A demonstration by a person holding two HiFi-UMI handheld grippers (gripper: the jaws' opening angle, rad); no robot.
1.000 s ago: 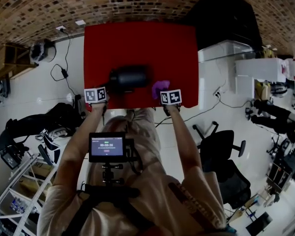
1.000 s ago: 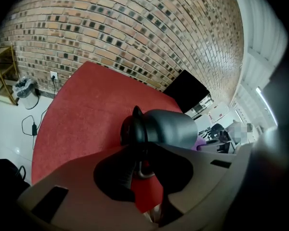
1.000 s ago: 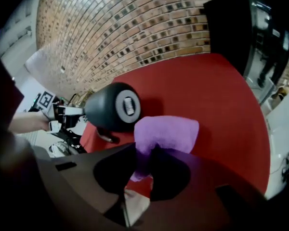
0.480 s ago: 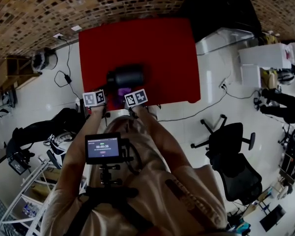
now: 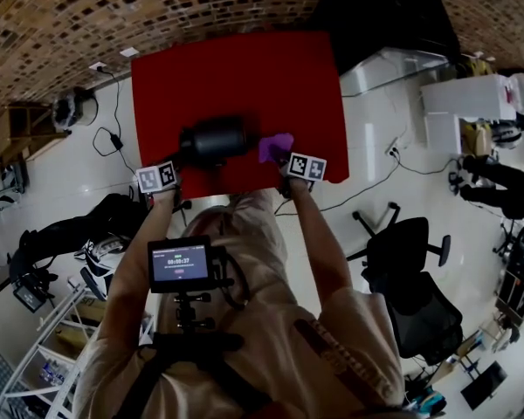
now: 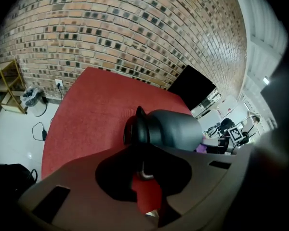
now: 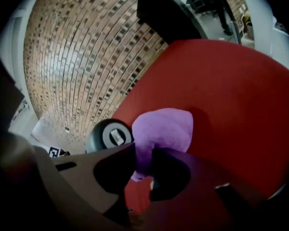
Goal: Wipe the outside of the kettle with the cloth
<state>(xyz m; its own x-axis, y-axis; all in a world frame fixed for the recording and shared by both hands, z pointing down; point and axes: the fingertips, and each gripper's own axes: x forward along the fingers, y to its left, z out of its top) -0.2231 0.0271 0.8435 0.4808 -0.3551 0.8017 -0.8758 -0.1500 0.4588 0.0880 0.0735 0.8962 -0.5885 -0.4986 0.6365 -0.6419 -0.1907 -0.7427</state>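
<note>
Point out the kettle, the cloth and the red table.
kettle [image 5: 214, 138]: head view, middle of its body.
cloth [image 7: 164, 126]: right gripper view, its bunched top.
red table [image 5: 236, 68]: head view, bare far part.

Lighting dim and even. Soft glare on the glossy floor. Fisheye bends the brick wall; corners go black. The kettle reads as a dark mass. Gripper-view foregrounds are blurred.

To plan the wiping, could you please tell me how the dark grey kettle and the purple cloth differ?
The dark grey kettle is bigger, rigid and cylindrical; the purple cloth is smaller, soft and bunched. The kettle lies sideways, base toward the cloth. Both are over the red table.
</note>
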